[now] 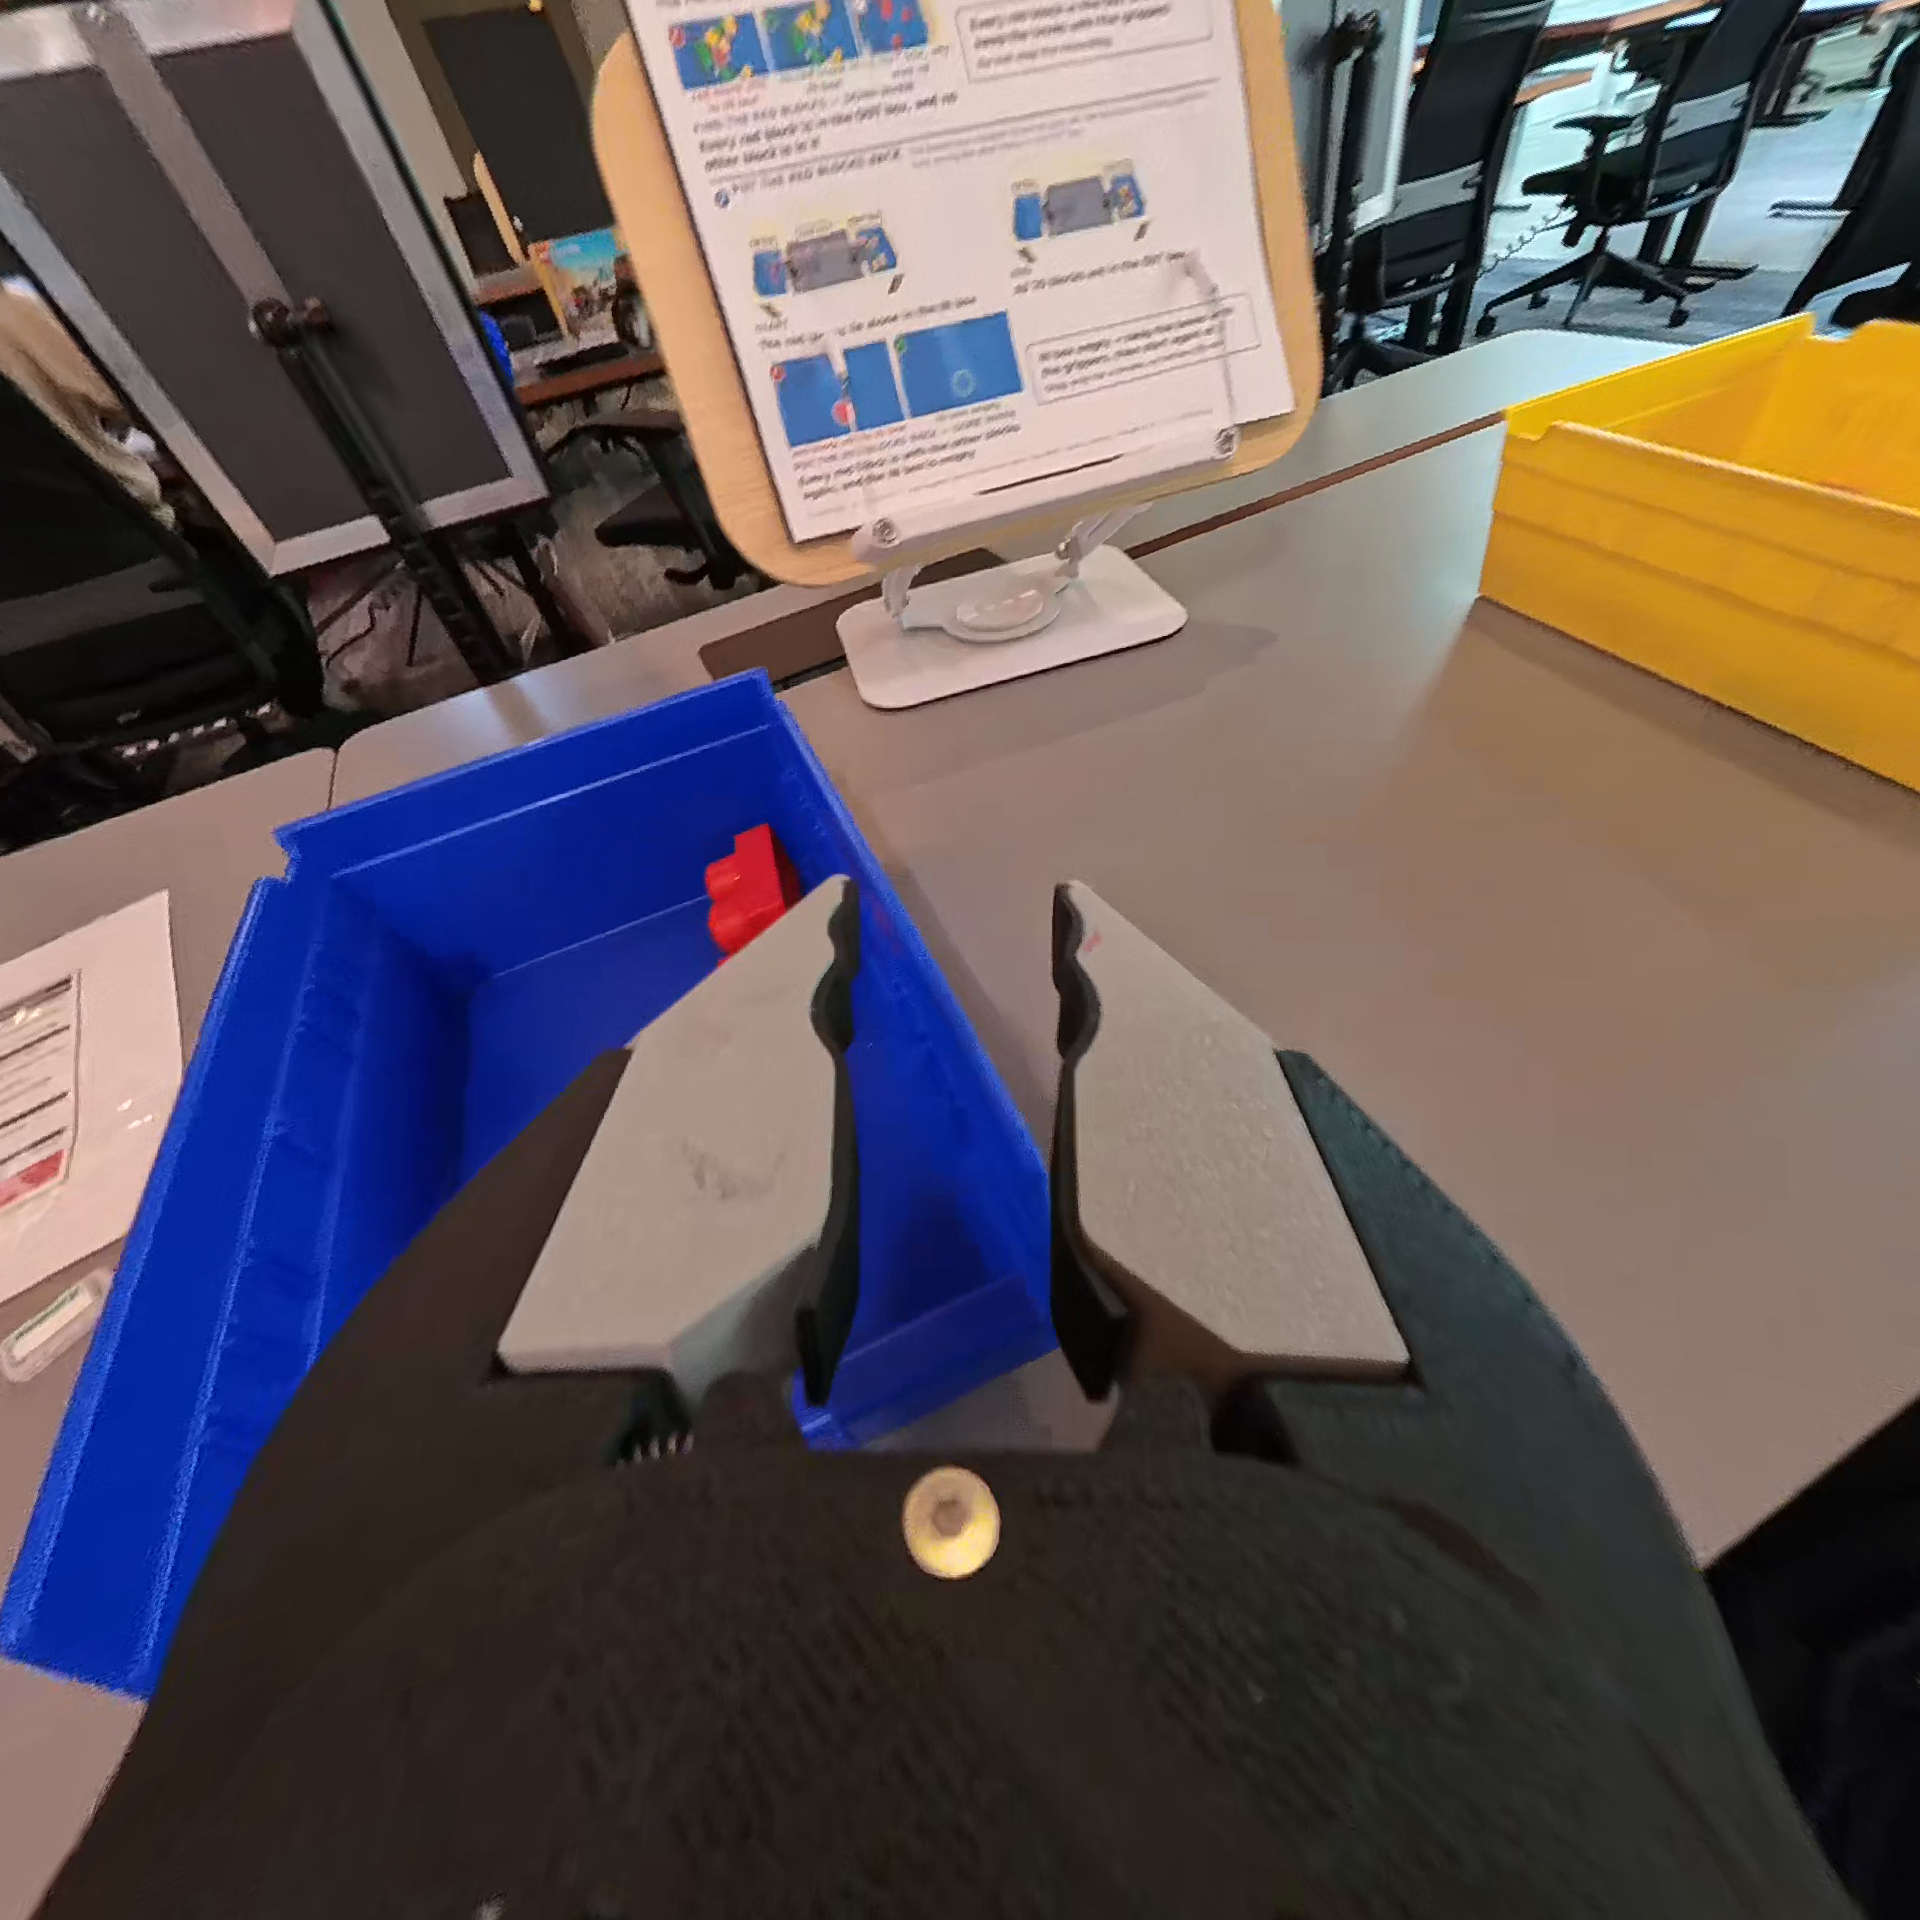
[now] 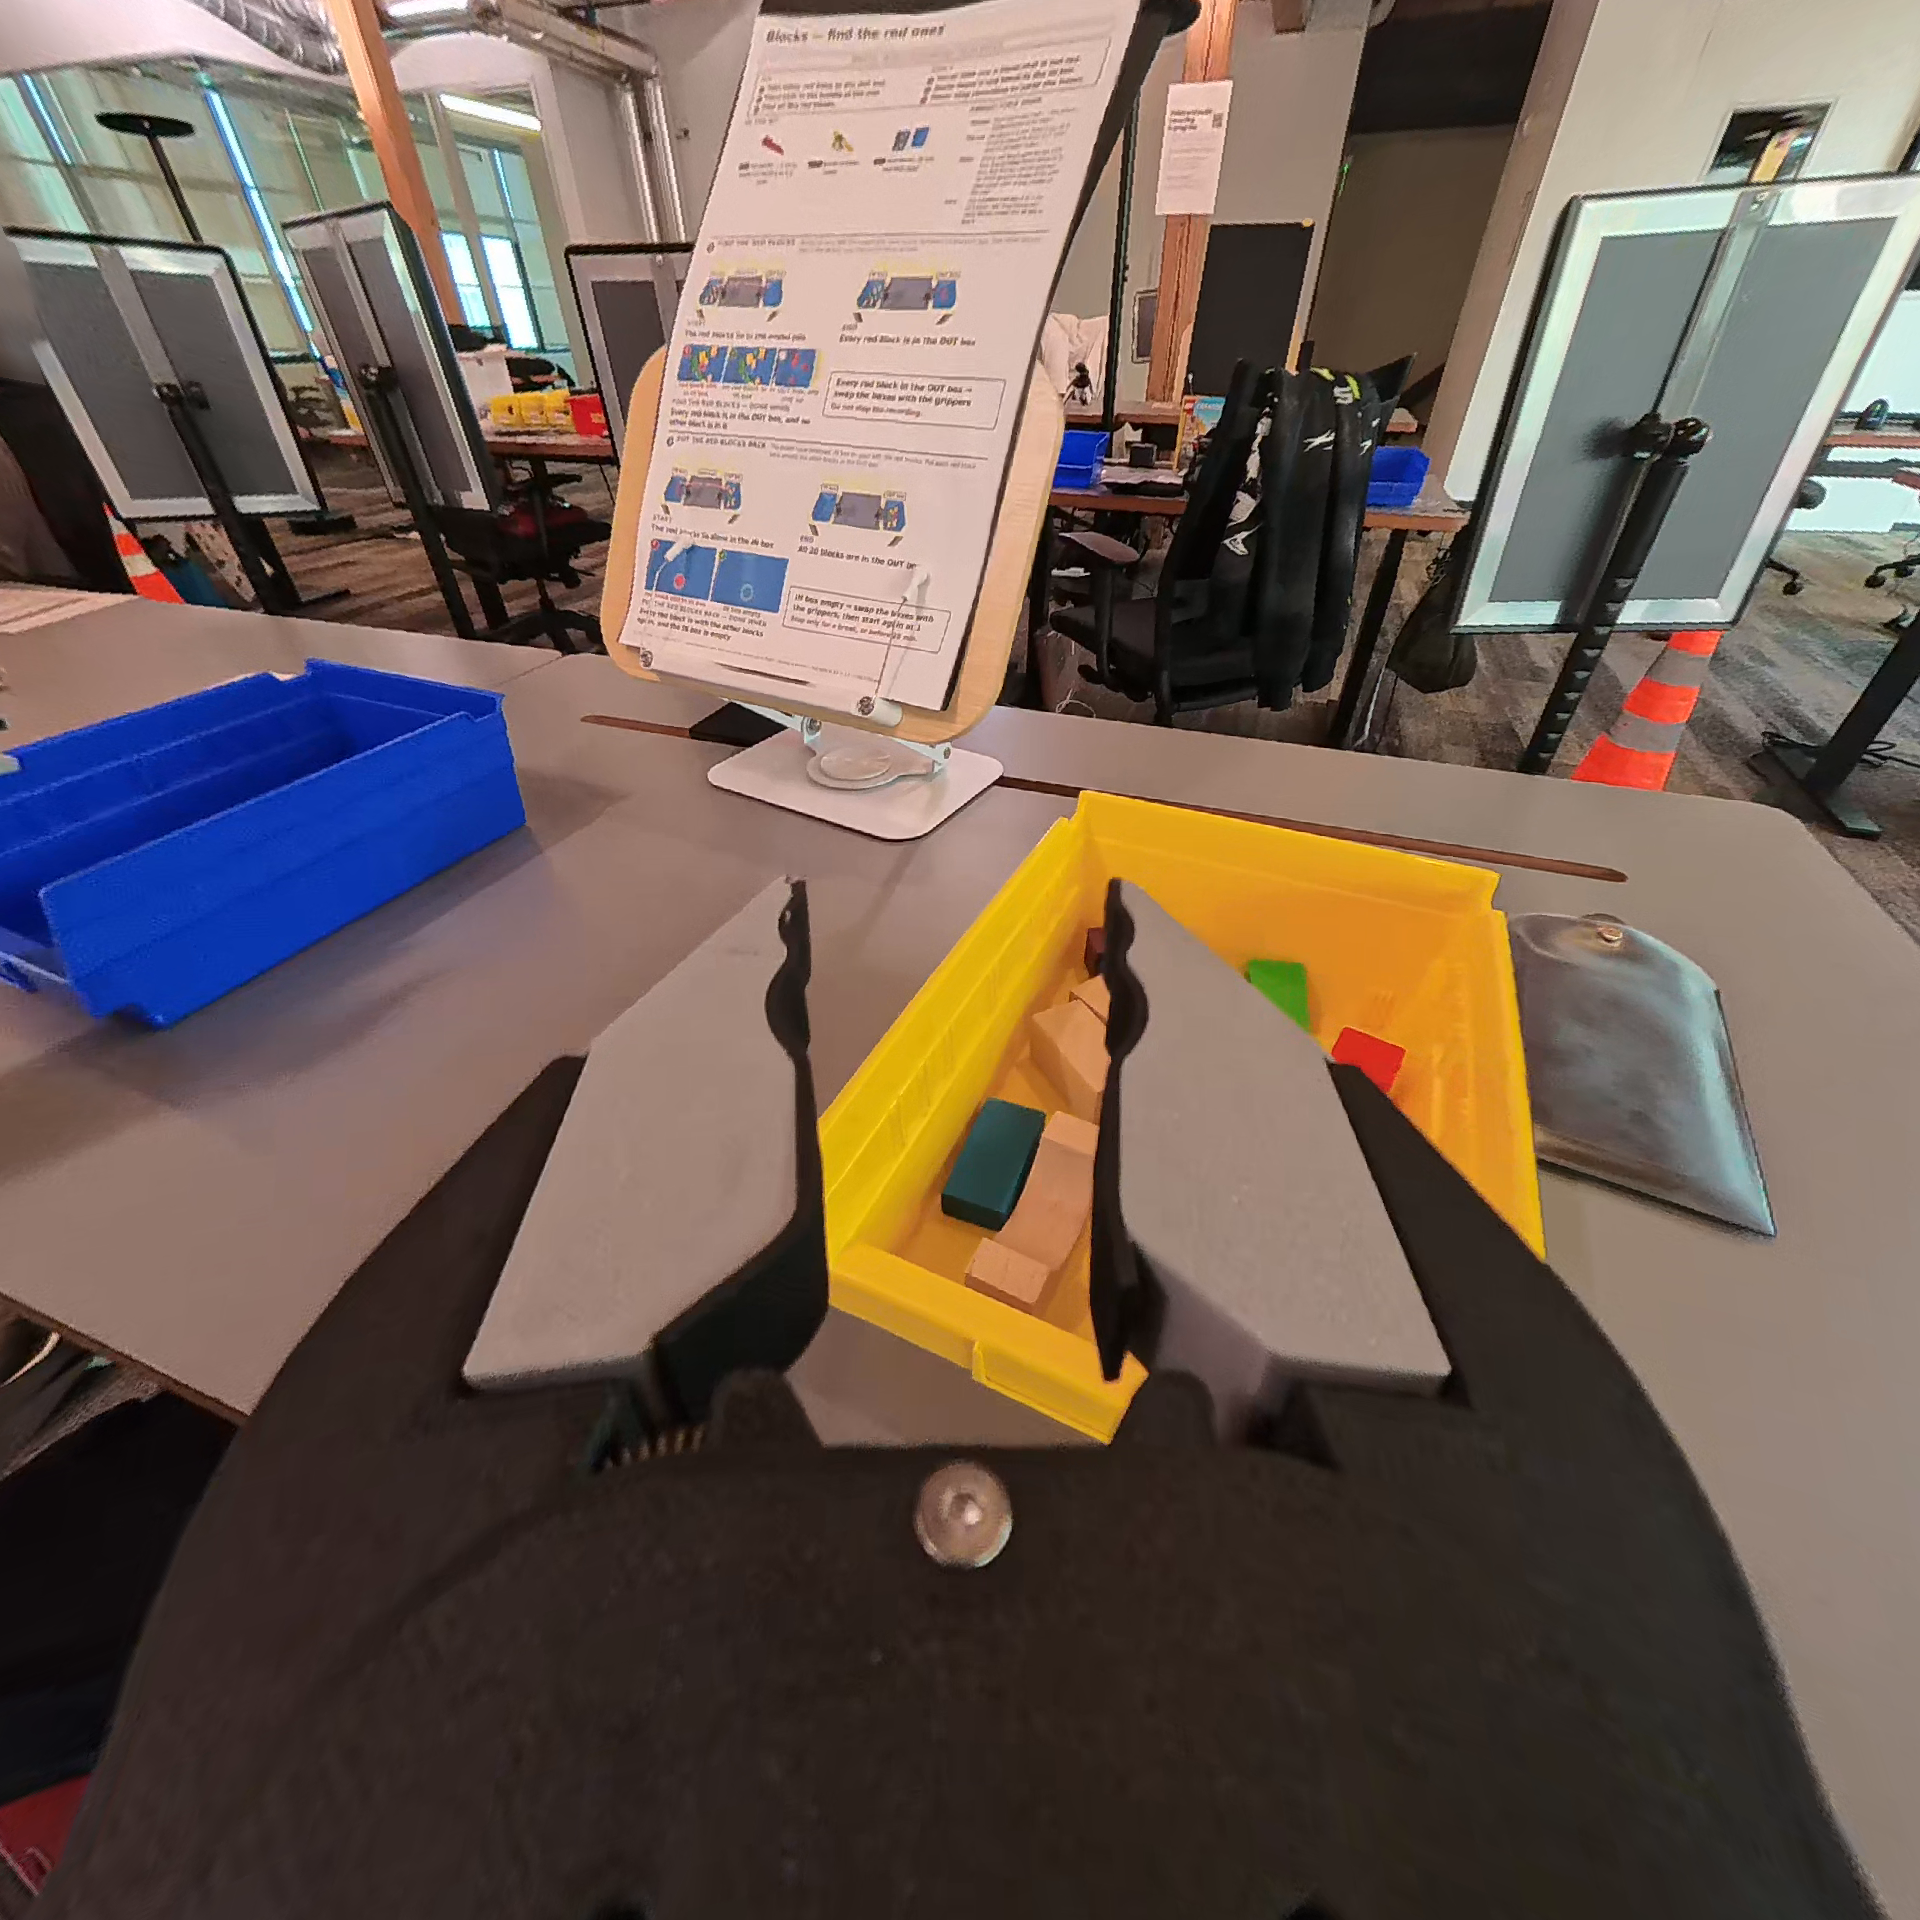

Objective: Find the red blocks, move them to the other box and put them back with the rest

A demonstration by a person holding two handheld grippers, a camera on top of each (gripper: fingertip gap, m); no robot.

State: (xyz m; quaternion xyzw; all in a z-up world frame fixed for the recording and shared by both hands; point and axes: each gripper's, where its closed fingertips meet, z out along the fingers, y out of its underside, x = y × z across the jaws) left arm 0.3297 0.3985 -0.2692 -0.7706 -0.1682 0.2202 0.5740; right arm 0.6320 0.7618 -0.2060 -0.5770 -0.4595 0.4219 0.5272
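In the left wrist view my left gripper (image 1: 954, 935) is open and empty above the right wall of the blue box (image 1: 343, 1039). A red studded block (image 1: 743, 894) lies in the box's far right corner, just left of my left fingertip. In the right wrist view my right gripper (image 2: 951, 935) is open and empty above the left wall of the yellow box (image 2: 1299, 862). That box holds a red block (image 2: 1369, 1058), a green block (image 2: 1280, 989), a dark teal block (image 2: 992, 1158) and several plain wooden blocks (image 2: 1070, 1049). The blue box also shows in the right wrist view (image 2: 260, 831) at the left.
A document stand with a printed sheet (image 2: 862, 416) stands at the table's back between the boxes. A grey pouch (image 2: 1631, 1070) lies right of the yellow box. Papers (image 1: 73, 1081) lie left of the blue box. Chairs, partition screens and orange cones stand beyond the table.
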